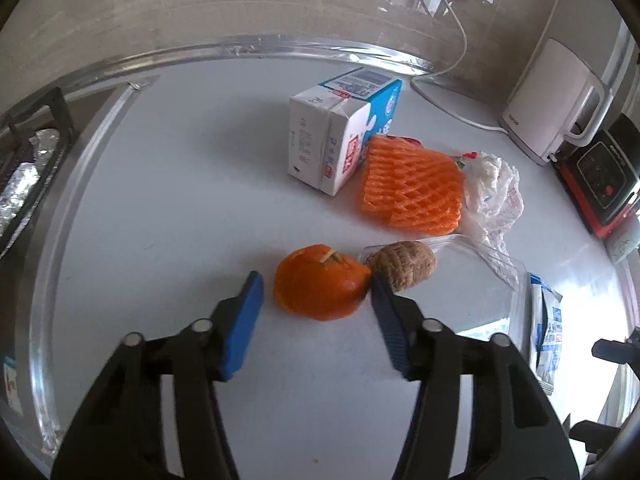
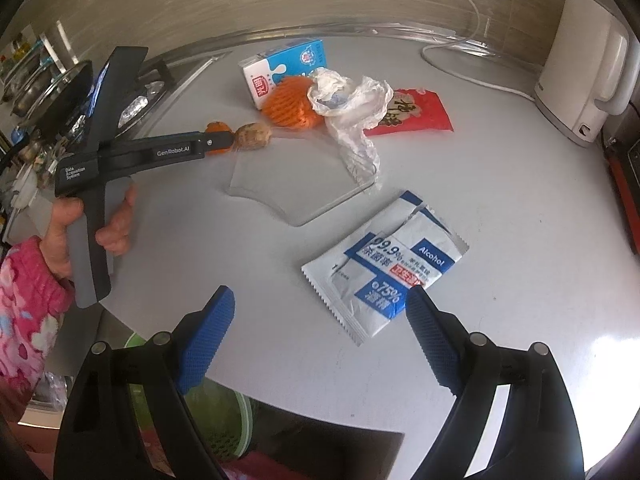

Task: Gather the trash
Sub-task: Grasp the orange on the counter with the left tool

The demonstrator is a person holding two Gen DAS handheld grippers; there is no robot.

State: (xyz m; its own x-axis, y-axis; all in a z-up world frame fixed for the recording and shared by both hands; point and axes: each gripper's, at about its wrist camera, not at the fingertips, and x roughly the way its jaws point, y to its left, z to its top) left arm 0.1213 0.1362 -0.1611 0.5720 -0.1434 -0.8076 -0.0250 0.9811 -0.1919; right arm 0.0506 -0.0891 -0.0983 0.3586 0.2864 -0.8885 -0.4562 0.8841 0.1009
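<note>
White counter, spread left claw flanking orange peel, brown lump alongside; right claw spread near wipe packet.

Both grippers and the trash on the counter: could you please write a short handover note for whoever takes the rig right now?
Left gripper: open, jaws on either side of the orange peel, not yet closed.
Right gripper: open and empty, just short of the alcohol wipe packets.
On the counter: milk carton, orange foam net, crumpled plastic, red packet, brown pit beside the peel, clear plastic tray.
Done: nothing visibly collected.
Left: everything; probably close on the peel first.
</note>
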